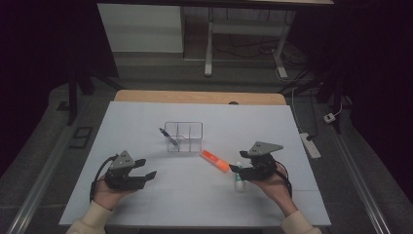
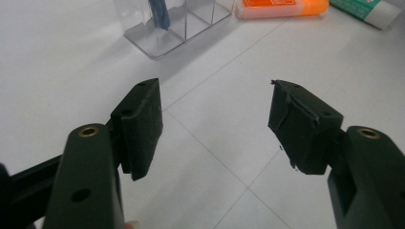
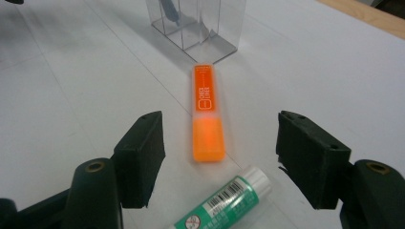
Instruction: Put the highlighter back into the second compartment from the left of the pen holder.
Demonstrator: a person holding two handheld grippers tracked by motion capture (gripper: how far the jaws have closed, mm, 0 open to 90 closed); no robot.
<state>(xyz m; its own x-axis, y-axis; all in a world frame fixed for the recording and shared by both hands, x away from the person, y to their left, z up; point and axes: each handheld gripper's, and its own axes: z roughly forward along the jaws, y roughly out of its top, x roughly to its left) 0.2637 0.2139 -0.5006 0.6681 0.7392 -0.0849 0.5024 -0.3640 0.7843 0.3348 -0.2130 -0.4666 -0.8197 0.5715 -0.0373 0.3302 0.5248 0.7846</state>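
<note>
Right tongs [image 3: 219, 160] wide, empty, hovering over the orange case [image 3: 207, 114] lying flat on the tabletop [image 1: 146, 195], near the clear organizer [image 1: 183, 136]. Glue stick [image 3: 224, 200] lies just beside it. Best: straddle the case across its narrow sides mid-length, avoid nudging the glue. Left tongs [image 2: 215, 129] wide, empty.
</note>
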